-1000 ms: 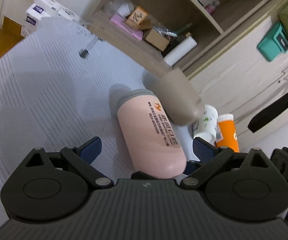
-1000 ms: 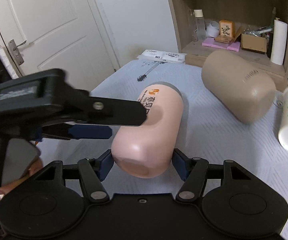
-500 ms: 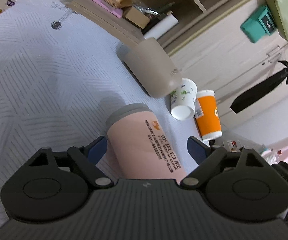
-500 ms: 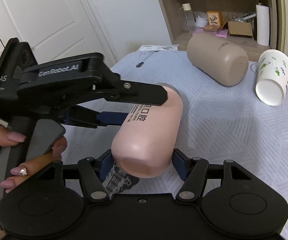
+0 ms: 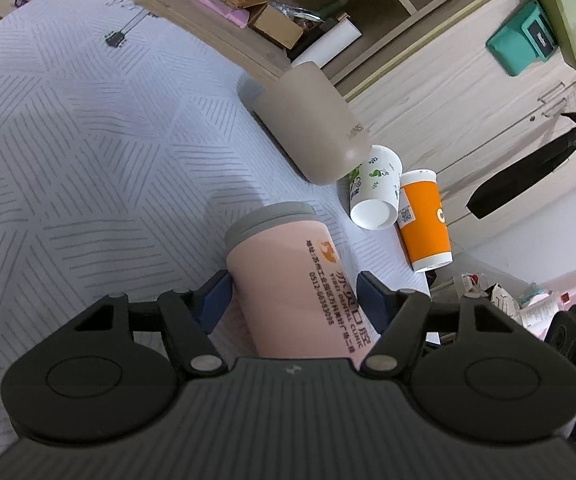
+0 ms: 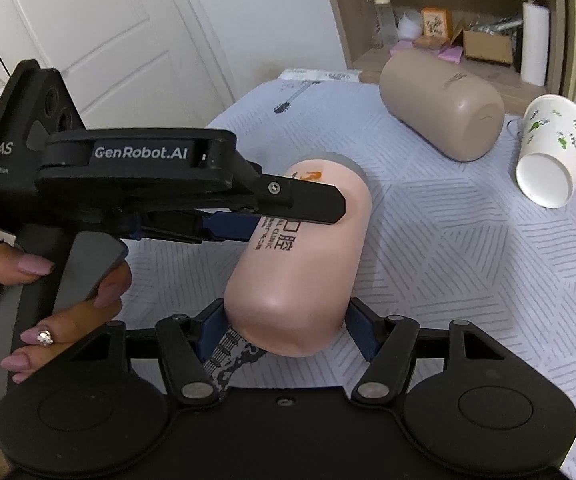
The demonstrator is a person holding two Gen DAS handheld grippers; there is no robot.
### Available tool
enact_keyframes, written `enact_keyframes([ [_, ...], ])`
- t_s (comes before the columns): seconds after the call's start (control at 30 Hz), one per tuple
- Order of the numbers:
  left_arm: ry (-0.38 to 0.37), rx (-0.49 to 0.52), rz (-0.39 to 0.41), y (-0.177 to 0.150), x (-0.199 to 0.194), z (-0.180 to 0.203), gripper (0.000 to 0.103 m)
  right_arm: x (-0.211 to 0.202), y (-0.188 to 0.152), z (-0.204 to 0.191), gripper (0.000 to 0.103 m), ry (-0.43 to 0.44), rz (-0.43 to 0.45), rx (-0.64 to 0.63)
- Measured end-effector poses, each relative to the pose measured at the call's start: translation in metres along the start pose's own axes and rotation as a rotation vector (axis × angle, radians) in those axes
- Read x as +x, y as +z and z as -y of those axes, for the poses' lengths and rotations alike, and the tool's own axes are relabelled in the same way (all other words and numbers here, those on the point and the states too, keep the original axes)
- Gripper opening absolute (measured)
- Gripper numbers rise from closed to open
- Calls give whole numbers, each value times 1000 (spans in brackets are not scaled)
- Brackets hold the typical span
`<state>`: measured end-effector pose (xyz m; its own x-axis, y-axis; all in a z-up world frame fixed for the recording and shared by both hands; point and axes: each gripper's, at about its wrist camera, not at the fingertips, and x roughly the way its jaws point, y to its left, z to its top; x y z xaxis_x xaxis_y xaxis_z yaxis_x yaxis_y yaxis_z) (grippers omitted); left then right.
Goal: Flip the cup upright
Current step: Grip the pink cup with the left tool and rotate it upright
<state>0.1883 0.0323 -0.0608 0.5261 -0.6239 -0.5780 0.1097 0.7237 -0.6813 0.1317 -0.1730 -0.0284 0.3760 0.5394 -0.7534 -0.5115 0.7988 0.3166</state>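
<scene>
- Left gripper (image 5: 294,292): blue pads closed against both sides of the tall pink cup with a grey rim and orange-black print (image 5: 288,276), gripping mid-body.
- Right gripper (image 6: 284,326): fingers sit at either side of the cup's rounded base; they look to be touching it, but real clamping force cannot be told.
- Pink cup is off the cloth, tilted, base toward the right-wrist camera, grey rim pointing away and down; not upright yet.
- Progress, judged: pickup done, flip partly through; left to do is rotating rim-up, setting down, letting go.
- Below: grey-white patterned tablecloth (image 6: 468,260).
- Further out: beige cylindrical tumbler (image 6: 444,108) on its side, white paper cup with green leaf print (image 6: 554,152) on its side, orange paper cup (image 5: 426,220) lying beside it.
- Background: wooden shelf (image 5: 288,12) with clutter.
</scene>
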Motion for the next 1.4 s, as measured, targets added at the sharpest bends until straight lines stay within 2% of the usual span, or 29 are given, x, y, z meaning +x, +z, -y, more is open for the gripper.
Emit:
enact_keyframes([
  [0.17,2,-9,-13,-1,1,-3,66,-1,11,8,78,14,-13,3],
  [0.33,10,-2,-15,-1,2,-2,66,1,24,20,78,51,-26,35],
  [0.43,11,-3,-17,-1,3,-1,66,8,31,26,79,41,-49,53],
  [0.5,10,-4,-19,0,3,-1,66,13,33,29,78,59,-66,69],
  [0.57,12,1,-19,0,3,0,66,19,35,30,71,85,-82,79],
  [0.67,21,45,-9,-3,1,6,66,17,32,31,71,98,-76,90],
  [0.8,35,136,11,-12,-6,23,66,6,20,24,71,87,-42,51],
  [1.1,27,309,81,-32,-23,57,65,-19,-7,6,70,12,98,-79],
  [1.4,77,462,165,-41,-34,82,62,-22,-11,-6,69,-76,214,-202],
])
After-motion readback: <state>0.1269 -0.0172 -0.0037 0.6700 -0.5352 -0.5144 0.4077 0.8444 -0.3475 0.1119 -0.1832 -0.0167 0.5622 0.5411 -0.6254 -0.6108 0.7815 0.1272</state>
